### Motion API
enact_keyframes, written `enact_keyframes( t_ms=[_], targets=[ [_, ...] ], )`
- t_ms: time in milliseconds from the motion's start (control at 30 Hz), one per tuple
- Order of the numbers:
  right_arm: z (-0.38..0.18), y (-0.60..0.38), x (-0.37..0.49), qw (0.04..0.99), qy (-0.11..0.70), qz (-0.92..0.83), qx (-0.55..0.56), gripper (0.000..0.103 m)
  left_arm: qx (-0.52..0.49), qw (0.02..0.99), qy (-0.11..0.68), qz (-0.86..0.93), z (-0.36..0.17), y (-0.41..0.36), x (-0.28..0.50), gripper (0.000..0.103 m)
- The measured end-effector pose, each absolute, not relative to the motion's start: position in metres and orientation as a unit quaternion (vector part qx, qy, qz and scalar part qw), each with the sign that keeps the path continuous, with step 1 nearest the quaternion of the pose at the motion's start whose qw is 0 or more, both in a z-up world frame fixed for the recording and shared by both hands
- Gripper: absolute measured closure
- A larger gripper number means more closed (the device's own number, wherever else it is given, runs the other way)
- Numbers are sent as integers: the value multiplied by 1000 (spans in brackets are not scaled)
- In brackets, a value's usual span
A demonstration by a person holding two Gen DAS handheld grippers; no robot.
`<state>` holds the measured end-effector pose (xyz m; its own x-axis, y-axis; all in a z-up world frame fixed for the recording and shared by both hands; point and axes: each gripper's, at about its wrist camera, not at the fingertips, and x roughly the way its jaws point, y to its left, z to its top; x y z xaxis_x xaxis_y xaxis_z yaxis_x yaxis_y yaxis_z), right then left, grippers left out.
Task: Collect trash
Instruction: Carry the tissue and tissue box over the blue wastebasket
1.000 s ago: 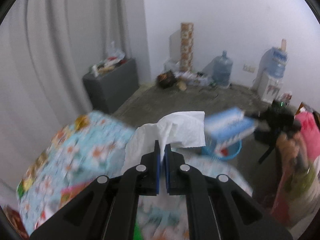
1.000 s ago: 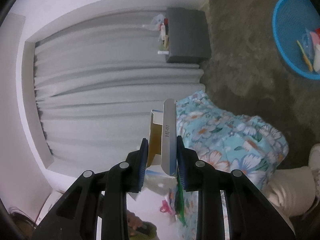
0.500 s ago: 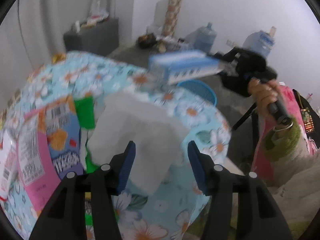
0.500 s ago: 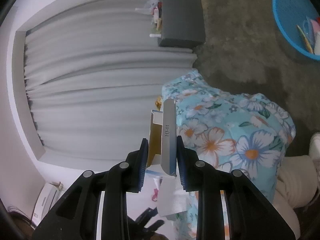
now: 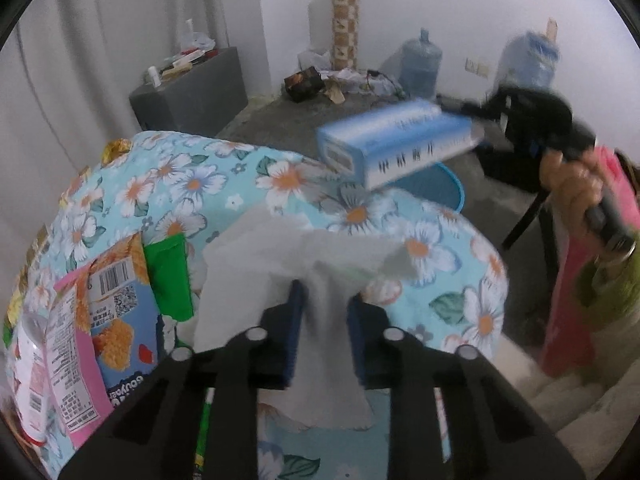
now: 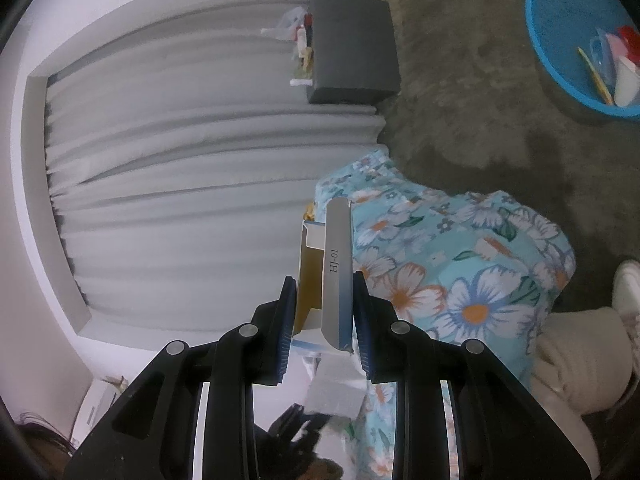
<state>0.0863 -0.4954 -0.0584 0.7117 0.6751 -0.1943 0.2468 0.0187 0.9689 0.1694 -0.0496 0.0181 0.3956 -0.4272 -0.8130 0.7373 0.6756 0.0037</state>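
Note:
A white tissue point(image 5: 288, 264) lies on the flowered tablecloth point(image 5: 192, 184). My left gripper point(image 5: 324, 292) points down over it. Its jaws are closing, and the tissue bunches between the two blue pads. From the right wrist the same tissue point(image 6: 334, 396) shows low in the picture. My right gripper point(image 6: 324, 280) is shut on a flat blue-and-white tissue box point(image 6: 338, 260), held edge-up above the table's rim. In the left wrist view that box point(image 5: 396, 140) hangs blurred over the table's far side, with a person's hand point(image 5: 572, 184) on the gripper handle.
Snack packets point(image 5: 116, 320) and a green wrapper point(image 5: 168, 276) lie on the table's left part. A blue basket point(image 6: 560, 60) with trash in it stands on the floor beyond the table. A grey cabinet point(image 5: 192, 92), water jugs point(image 5: 420, 64) and curtains line the walls.
My left gripper came down to the table, opened and let the tissue settle on the cloth, then began closing on it again. The right gripper kept its grip on the box.

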Motion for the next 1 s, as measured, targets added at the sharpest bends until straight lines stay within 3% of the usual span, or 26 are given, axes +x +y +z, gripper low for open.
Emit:
enact_keyframes(
  t_ms=[433, 467, 567, 800, 1000],
  targets=[
    [-60, -497, 84, 621, 337, 173, 686, 77, -5, 802, 442, -402, 65, -1, 197, 88],
    [-60, -497, 84, 622, 337, 173, 685, 77, -15, 804, 440, -399, 67, 4, 199, 93],
    [-60, -496, 84, 623, 336, 173, 685, 77, -32, 814, 428, -392, 75, 12, 202, 101],
    [-56, -502, 83, 631, 321, 159, 688, 77, -39, 829, 392, -398, 100, 8, 213, 102],
    [-49, -531, 68, 660, 292, 112, 683, 77, 3, 815, 380, -437, 117, -59, 232, 102]
  ],
)
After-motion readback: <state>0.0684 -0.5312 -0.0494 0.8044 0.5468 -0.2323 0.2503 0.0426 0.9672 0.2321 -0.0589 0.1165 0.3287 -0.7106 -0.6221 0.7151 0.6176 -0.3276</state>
